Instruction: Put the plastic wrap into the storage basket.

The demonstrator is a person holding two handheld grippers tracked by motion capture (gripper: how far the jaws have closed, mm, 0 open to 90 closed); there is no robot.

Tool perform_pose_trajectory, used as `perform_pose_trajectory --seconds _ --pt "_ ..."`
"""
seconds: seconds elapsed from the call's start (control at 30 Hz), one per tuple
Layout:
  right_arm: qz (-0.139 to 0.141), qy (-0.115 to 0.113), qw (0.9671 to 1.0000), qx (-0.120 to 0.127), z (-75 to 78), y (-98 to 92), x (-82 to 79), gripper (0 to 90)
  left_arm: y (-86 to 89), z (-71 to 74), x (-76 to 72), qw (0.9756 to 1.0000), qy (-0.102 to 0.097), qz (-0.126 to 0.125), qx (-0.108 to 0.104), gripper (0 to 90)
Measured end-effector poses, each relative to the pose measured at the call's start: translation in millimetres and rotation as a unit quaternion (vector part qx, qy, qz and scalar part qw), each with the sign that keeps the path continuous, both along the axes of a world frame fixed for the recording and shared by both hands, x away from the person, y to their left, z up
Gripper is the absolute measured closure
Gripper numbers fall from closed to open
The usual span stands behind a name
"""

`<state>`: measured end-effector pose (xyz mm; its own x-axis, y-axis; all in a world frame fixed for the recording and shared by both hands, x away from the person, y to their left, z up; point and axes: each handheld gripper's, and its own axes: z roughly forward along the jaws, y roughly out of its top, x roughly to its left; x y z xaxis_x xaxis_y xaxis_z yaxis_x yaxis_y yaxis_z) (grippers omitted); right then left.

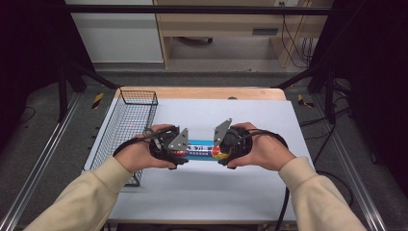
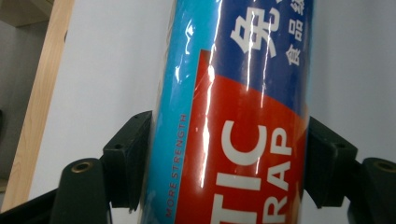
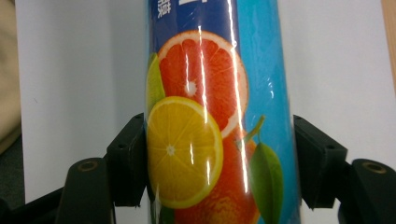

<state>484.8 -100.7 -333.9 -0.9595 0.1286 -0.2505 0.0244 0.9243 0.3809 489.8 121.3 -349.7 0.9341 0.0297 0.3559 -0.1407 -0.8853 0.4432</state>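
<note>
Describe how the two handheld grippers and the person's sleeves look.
Both sleeves are cream, long and loose. The left gripper and right gripper have black bodies, each topped by a grey three-cornered plate; black cables trail off. Their jaws are black and blocky.

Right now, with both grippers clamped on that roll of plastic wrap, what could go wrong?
1. The glossy blue cylindrical plastic-wrap roll is held only at its ends by the left gripper and right gripper; the slick film could let it slip out.
2. Pulling the hands apart could lose one grip.
3. The black wire basket stands close to the left hand and could be knocked.
</note>
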Motion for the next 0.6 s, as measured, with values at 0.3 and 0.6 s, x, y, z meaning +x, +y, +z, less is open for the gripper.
perform_pose_trajectory --seconds 0.3,0.6 --pt "0.009 0.01 0.9999 0.003 -2.3 2.0 0.1 31.4 3.6 -0.4 -5.7 1.0 0.006 0.003 -0.003 29.8" --pt "0.021 0.011 0.9997 0.003 -6.2 1.7 -1.9 31.2 4.4 -3.1 -14.3 1.0 -0.002 0.007 -0.006 30.3"
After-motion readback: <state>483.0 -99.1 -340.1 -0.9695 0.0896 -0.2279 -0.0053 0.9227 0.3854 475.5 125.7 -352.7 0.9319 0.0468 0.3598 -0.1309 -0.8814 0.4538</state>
